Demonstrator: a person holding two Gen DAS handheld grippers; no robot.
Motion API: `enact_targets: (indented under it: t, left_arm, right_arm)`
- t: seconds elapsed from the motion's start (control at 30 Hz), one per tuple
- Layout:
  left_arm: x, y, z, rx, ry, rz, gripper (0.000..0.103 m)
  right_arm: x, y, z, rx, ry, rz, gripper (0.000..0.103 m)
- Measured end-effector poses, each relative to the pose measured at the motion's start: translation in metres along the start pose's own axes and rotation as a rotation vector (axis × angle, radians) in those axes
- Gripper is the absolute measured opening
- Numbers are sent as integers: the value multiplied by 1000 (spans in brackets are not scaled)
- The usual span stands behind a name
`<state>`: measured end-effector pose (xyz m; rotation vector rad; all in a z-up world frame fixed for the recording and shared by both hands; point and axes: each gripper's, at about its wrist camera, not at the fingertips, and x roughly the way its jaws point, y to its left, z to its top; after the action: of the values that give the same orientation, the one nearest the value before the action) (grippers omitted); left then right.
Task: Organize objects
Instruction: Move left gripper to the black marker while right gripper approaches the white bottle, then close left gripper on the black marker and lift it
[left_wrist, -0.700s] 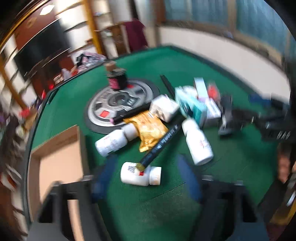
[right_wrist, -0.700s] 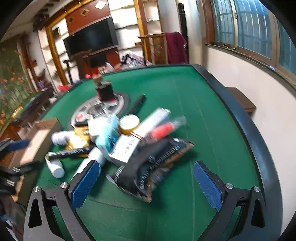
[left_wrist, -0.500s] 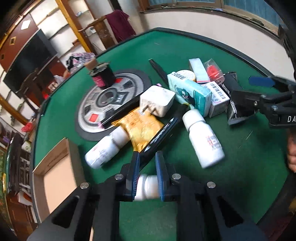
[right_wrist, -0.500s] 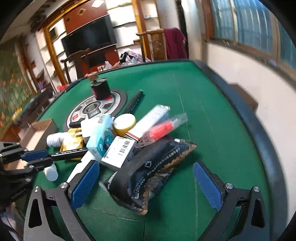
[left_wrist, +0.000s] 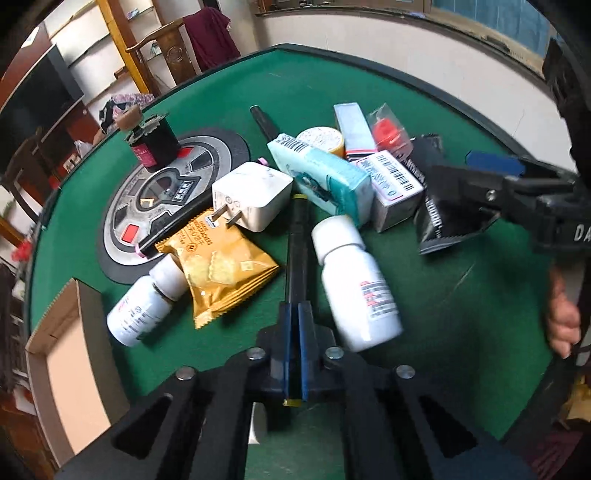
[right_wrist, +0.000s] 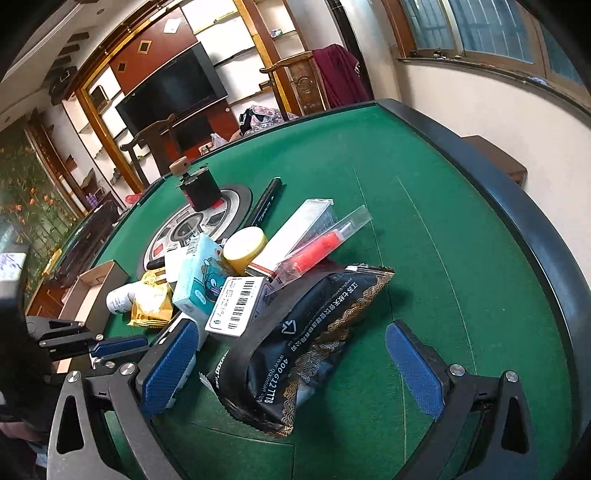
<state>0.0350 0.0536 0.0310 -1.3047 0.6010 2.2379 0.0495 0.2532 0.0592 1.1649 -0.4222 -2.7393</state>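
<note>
My left gripper is shut on the near end of a long black pen that lies on the green table and points into the pile. A large white bottle lies just right of it. A gold snack packet and a small white bottle lie to its left. My right gripper is open, and a black snack packet lies between its blue fingers, which do not press on it. The left gripper also shows at the left in the right wrist view.
An open cardboard box stands at the table's near left. The pile holds a white charger, a teal box, a barcoded box and a yellow jar. A round panel bears a black jar. The table's raised rim runs along the right.
My left gripper went from open over a small white bottle to shut on the black pen. My right gripper moved in, so the black packet now lies between its fingers.
</note>
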Motion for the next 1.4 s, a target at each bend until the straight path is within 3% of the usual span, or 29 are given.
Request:
enact_targets:
  t: [0.23, 0.3, 0.37, 0.47, 0.63, 0.87, 0.97, 1.1, 1.23, 1.4]
  left_arm:
    - [0, -1, 6, -23, -25, -50, 18]
    - [-5, 4, 4, -41, -50, -57, 38]
    - [-9, 4, -1, -40, -55, -61, 48]
    - [-15, -1, -8, -24, -66, -87, 49]
    - [5, -12, -3, 24, -11, -26, 49]
    - [20, -13, 10, -34, -6, -102, 20]
    - [19, -16, 8, -63, -24, -80, 18]
    - [7, -5, -6, -161, -77, -107, 14]
    - [-35, 6, -30, -246, -188, -118, 14]
    - [-73, 9, -58, -267, -245, -108, 14]
  right_arm:
    - [2, -6, 1, 28, 8, 12, 103]
    - [3, -6, 1, 32, 13, 18, 103]
    - [4, -6, 0, 31, 18, 24, 103]
    - [6, -4, -1, 28, 25, 33, 103]
    - [7, -3, -2, 25, 28, 37, 103]
    - [7, -5, -1, 35, 30, 49, 103]
    - [7, -7, 0, 39, 30, 48, 103]
    - [9, -10, 0, 55, 34, 36, 103]
    - [10, -9, 0, 53, 39, 12, 103]
    - [8, -6, -1, 26, 24, -41, 103]
